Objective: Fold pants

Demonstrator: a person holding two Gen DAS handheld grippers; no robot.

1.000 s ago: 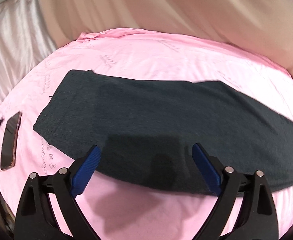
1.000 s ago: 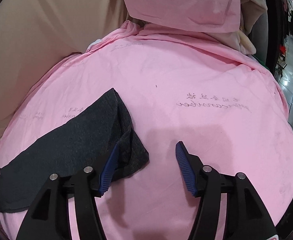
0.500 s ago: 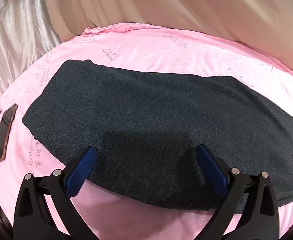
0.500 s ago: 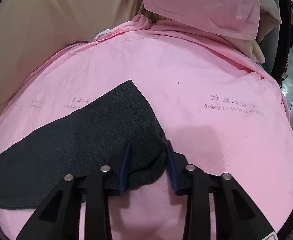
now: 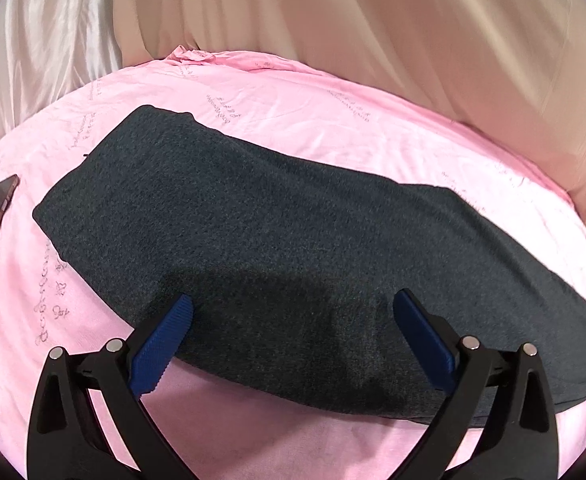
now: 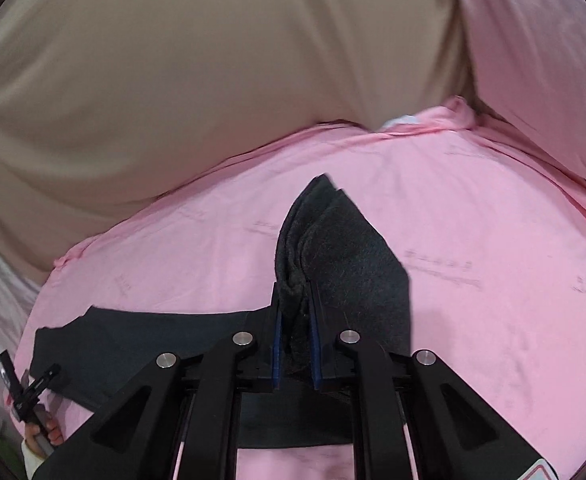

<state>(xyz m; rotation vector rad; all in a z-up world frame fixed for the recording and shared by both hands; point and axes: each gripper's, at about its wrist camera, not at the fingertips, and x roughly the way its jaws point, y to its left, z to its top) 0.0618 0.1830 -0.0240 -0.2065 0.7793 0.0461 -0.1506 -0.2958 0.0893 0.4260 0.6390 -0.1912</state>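
Pink bed [image 5: 333, 128] carries dark pants [image 5: 293, 240], flat at centre. Our right gripper [image 6: 296, 332] jaws just closed, pinching pants end, lifted toward 12. Left gripper [image 5: 293, 332] jaws wide, empty. Next we carry end over toward 9 for fold 1.

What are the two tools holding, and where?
The right tool pinches the dark pants by a bunched end corner; the left tool holds nothing.

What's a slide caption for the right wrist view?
Right gripper shut on the dark pants' end, lifted above the pink sheet.
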